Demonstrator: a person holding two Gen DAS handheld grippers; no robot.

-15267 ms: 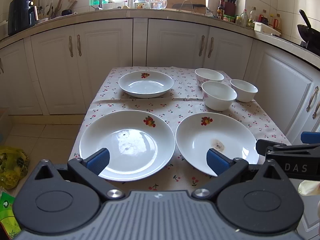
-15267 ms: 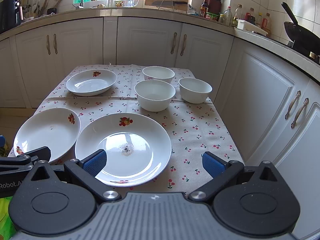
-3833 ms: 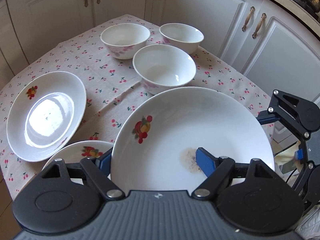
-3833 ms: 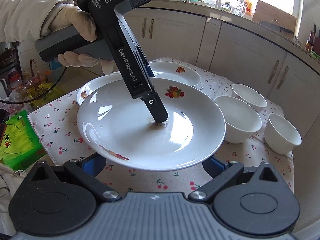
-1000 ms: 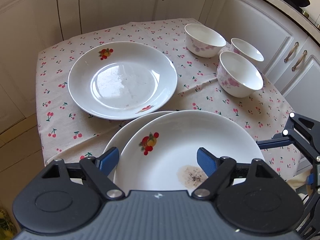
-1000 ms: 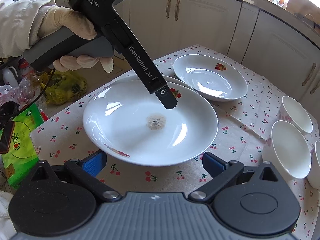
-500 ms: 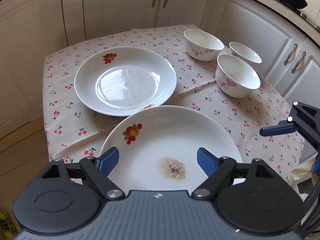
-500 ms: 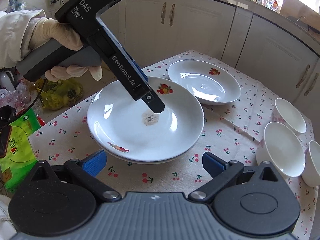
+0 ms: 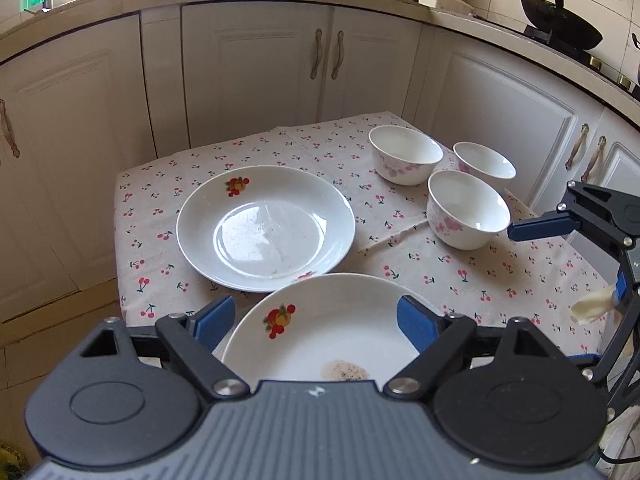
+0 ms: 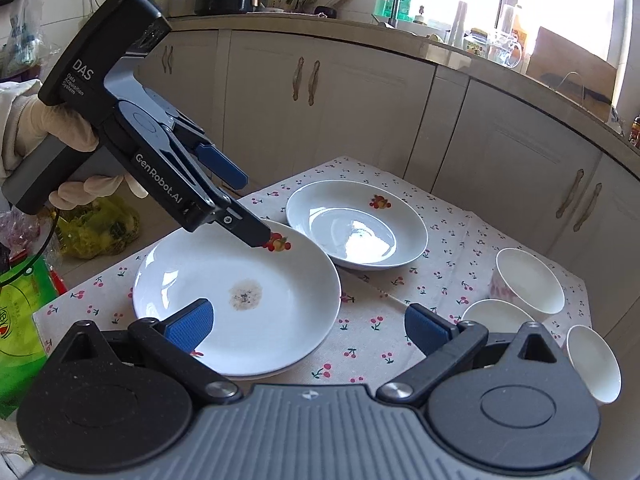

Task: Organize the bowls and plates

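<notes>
A white plate with a brown stain (image 9: pixel 320 340) (image 10: pixel 240 296) lies stacked on another plate at the table's near left corner. My left gripper (image 9: pixel 314 320) is open and empty just above its near part; it also shows in the right wrist view (image 10: pixel 244 208). A third, deeper plate (image 9: pixel 266 226) (image 10: pixel 356 228) sits behind the stack. Three white bowls (image 9: pixel 466 208) (image 10: pixel 528 280) stand together at the right. My right gripper (image 10: pixel 308 322) is open and empty, held above the table's front edge.
The table wears a cherry-print cloth (image 9: pixel 460 280). White kitchen cabinets (image 9: pixel 256 68) close in behind and to the right. Green and yellow bags (image 10: pixel 24 320) lie on the floor to the left.
The stained plate has been set down on the lower plate and let go. My left gripper has lifted and drawn back from it. My right gripper has also backed off.
</notes>
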